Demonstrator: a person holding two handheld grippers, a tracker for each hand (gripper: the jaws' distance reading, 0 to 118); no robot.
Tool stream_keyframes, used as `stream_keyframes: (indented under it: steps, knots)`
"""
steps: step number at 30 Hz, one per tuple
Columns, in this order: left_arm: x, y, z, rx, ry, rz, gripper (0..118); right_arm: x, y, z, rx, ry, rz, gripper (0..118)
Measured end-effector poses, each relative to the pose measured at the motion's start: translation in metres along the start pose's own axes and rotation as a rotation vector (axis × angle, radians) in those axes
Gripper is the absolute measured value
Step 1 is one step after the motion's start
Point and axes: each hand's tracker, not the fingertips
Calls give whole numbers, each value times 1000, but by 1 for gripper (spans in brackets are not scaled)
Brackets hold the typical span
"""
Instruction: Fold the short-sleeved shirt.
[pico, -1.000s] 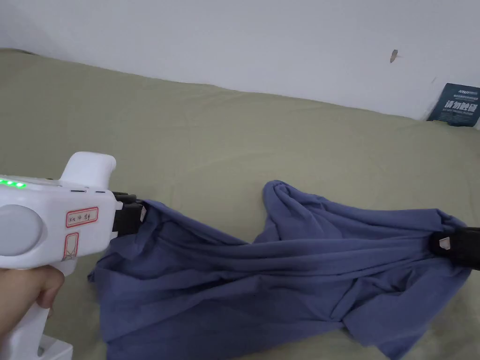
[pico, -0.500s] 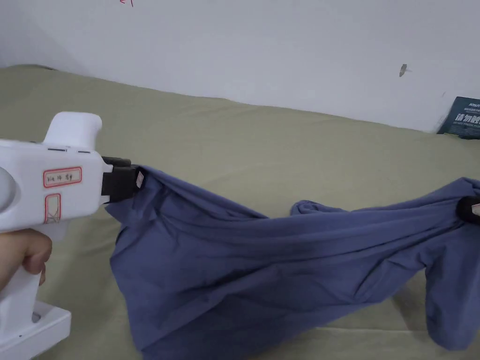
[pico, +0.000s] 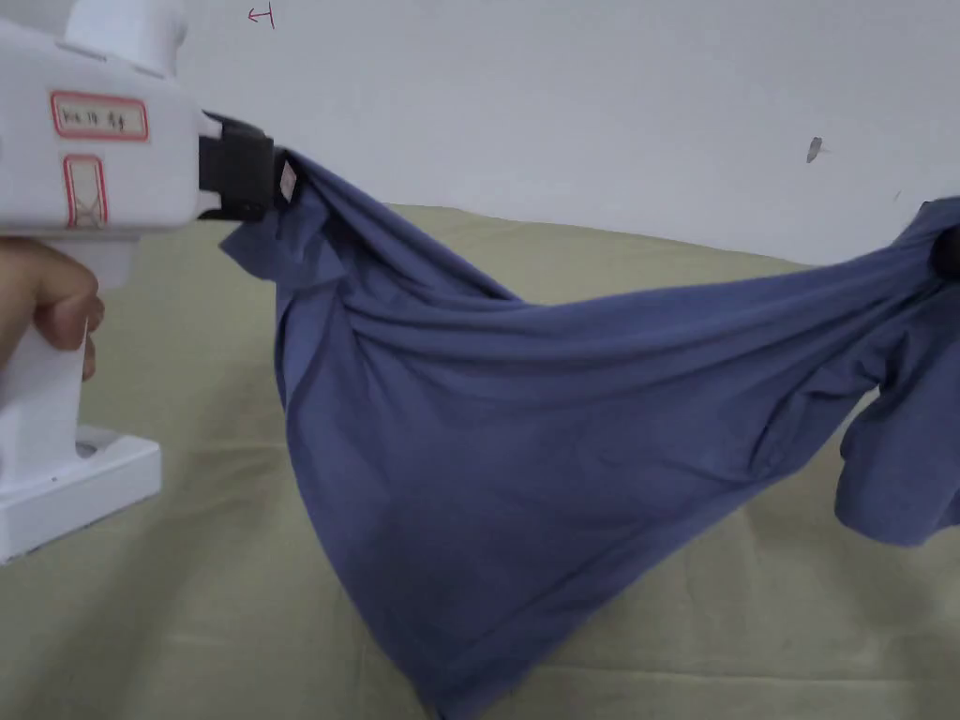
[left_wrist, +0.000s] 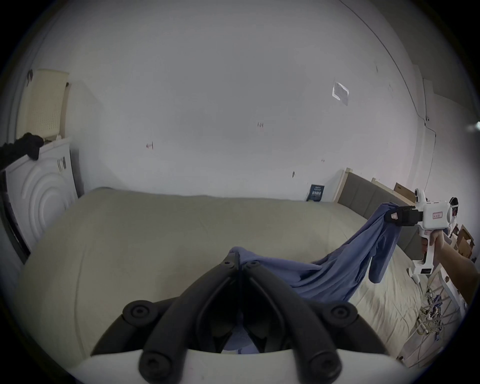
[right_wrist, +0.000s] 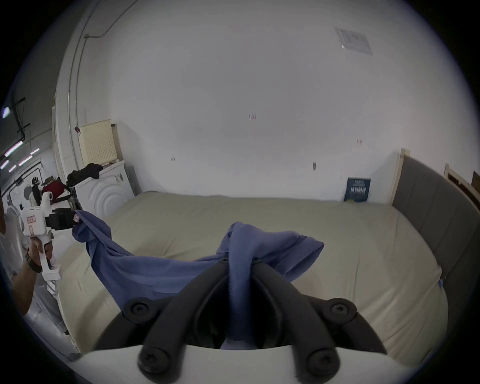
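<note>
Left gripper (pico: 281, 178) and right gripper (right_wrist: 240, 259) both clamp the shirt (pico: 525, 403), hanging over the bed (pico: 187, 581); book (right_wrist: 357, 189) against wall.

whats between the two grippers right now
The blue shirt alone, stretched from the left gripper to the right gripper above the bed, seen in the head view.

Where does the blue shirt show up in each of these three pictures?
Head view: the blue shirt hangs across the middle, stretched between the left gripper and the right edge.
Left gripper view: lower right, running off toward the right gripper.
Right gripper view: lower middle, running left.
Shared landmark: the olive-green bed by the white wall.
</note>
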Motion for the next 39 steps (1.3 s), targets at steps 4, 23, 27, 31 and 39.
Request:
stream_keyframes:
  steps: [4, 23, 27, 31, 39]
  knots:
    - [6, 24, 2, 44, 32, -41, 0, -13, 20, -4, 50, -57, 28, 3]
    - [7, 46, 1, 88, 46, -40, 0, -18, 41, -28, 76, -68, 24, 3]
    - [-3, 17, -2, 28, 46, -11, 0, -13, 19, -31, 8, -64, 60, 3]
    - [-9, -18, -2, -45, 33, 11, 0, -11, -6, -26, -53, -54, 76, 3]
    - [-13, -88, 27, -168, -8, 72, 0, -3, -68, 0, -154, -49, 38, 3]
